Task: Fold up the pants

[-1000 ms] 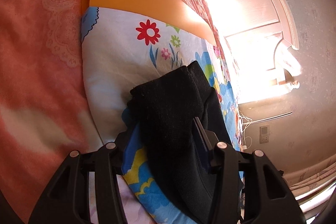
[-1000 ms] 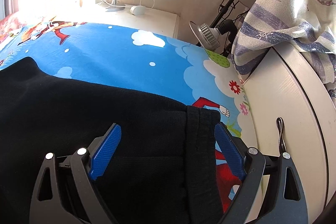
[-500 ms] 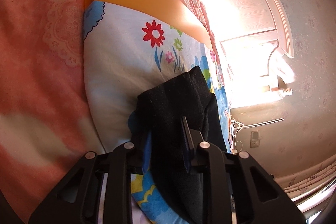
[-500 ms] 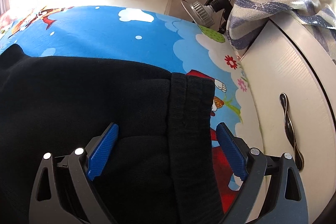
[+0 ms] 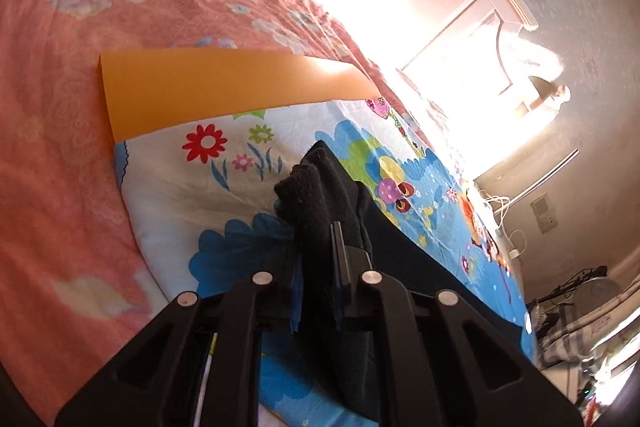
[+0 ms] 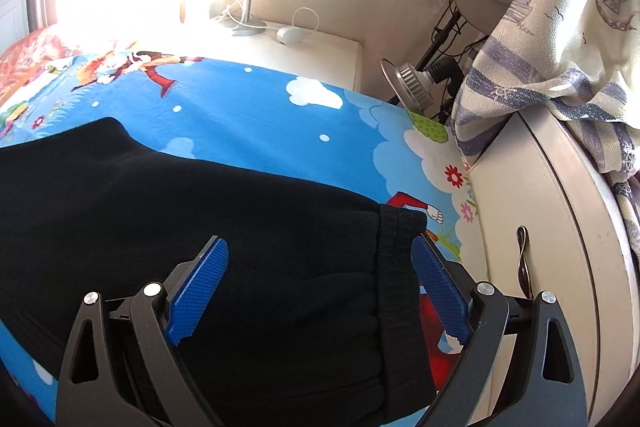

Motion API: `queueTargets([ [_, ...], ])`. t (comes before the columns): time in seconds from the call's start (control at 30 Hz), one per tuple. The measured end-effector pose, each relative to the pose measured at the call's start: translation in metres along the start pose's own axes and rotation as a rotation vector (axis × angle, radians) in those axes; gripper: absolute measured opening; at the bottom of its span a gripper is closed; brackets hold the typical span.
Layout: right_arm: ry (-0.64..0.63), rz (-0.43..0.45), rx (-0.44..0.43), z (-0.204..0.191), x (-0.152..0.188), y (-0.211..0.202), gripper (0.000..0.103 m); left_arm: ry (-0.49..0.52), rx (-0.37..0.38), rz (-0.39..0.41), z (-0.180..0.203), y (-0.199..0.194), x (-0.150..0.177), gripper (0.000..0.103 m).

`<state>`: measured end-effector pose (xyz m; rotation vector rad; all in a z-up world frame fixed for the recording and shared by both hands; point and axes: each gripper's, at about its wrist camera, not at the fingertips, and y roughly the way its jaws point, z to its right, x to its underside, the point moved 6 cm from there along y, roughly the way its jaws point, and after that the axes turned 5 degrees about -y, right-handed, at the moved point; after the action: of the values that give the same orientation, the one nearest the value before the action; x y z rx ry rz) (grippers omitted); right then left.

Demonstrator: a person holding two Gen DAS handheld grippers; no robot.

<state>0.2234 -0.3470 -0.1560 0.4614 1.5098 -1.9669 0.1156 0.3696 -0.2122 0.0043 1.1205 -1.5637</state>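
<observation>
Black knit fabric fills both my views: the pants [image 6: 200, 247] lie across the cartoon-print bedsheet [image 6: 260, 123] on the bed, waist end toward my right. My left hand-held gripper [image 5: 316, 267] has its jaws pressed together on a bunched fold of the leg end, which stands up off the sheet in a thick dark wad. My right hand-held gripper [image 6: 320, 287] hangs over the ribbed waistband [image 6: 394, 267] with its blue pads [image 6: 200, 283] spread wide apart and nothing between them; whether the lower tips touch the cloth I can't quite tell from this angle.

As I judge it, the fold is barely under way. The legs seem to lie one on the other already, though the dark cloth hides the seams, so I hedge on that. What is left is the lengthwise folding: the cuffs have to travel over toward the waistband, land square, and the bundle probably needs one more fold and a flattening. An orange sheet [image 5: 208, 91] rests on the far side, on the pink bedspread [image 5: 60, 167].
</observation>
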Motion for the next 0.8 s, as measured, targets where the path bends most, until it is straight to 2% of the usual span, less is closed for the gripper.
queueTargets([
  [0.07,0.019,0.005,-0.073,-0.013,-0.010,-0.014,0.089,0.231,-0.073,0.063,0.050,-0.016,0.009,0.011],
  [0.1,0.033,0.004,-0.125,-0.022,-0.015,-0.021,0.089,0.369,-0.111,0.098,0.082,-0.024,0.022,0.011],
  [0.17,0.057,-0.002,-0.231,-0.042,-0.026,-0.031,0.089,0.635,-0.138,0.170,0.143,-0.040,0.062,0.011],
  [0.23,0.069,-0.016,-0.349,-0.070,-0.037,-0.038,0.089,0.889,-0.118,0.223,0.200,-0.047,0.123,0.011],
  [0.3,0.082,-0.039,-0.461,-0.102,-0.047,-0.042,0.089,1.110,-0.076,0.253,0.238,-0.042,0.193,0.011],
  [0.33,0.091,-0.058,-0.506,-0.118,-0.050,-0.041,0.089,1.207,-0.061,0.259,0.248,-0.035,0.228,0.011],
  [0.4,0.092,-0.098,-0.561,-0.148,-0.053,-0.038,0.089,1.368,-0.037,0.215,0.252,-0.008,0.288,0.016],
  [0.43,0.082,-0.107,-0.574,-0.160,-0.054,-0.037,0.089,1.422,-0.051,0.187,0.245,0.007,0.308,0.020],
  [0.47,0.071,-0.109,-0.586,-0.171,-0.054,-0.038,0.089,1.457,-0.081,0.199,0.239,0.018,0.318,0.021],
  [0.53,0.067,-0.127,-0.610,-0.188,-0.054,-0.037,0.089,1.489,-0.116,0.274,0.236,0.020,0.321,0.027],
  [0.6,0.086,-0.174,-0.650,-0.204,-0.054,-0.030,0.089,1.471,-0.118,0.283,0.233,0.021,0.312,0.041],
  [0.63,0.096,-0.202,-0.672,-0.213,-0.054,-0.027,0.089,1.475,-0.127,0.296,0.233,0.023,0.308,0.052],
  [0.67,0.099,-0.237,-0.706,-0.224,-0.053,-0.023,0.089,1.490,-0.126,0.299,0.234,0.025,0.307,0.052],
  [0.7,0.103,-0.273,-0.741,-0.236,-0.052,-0.020,0.089,1.492,-0.109,0.267,0.234,0.028,0.306,0.042],
  [0.73,0.109,-0.305,-0.767,-0.246,-0.050,-0.017,0.089,1.476,-0.087,0.221,0.235,0.031,0.305,0.016],
  [0.8,0.119,-0.362,-0.822,-0.265,-0.048,-0.014,0.089,1.447,-0.065,0.237,0.240,0.025,0.303,0.013],
])
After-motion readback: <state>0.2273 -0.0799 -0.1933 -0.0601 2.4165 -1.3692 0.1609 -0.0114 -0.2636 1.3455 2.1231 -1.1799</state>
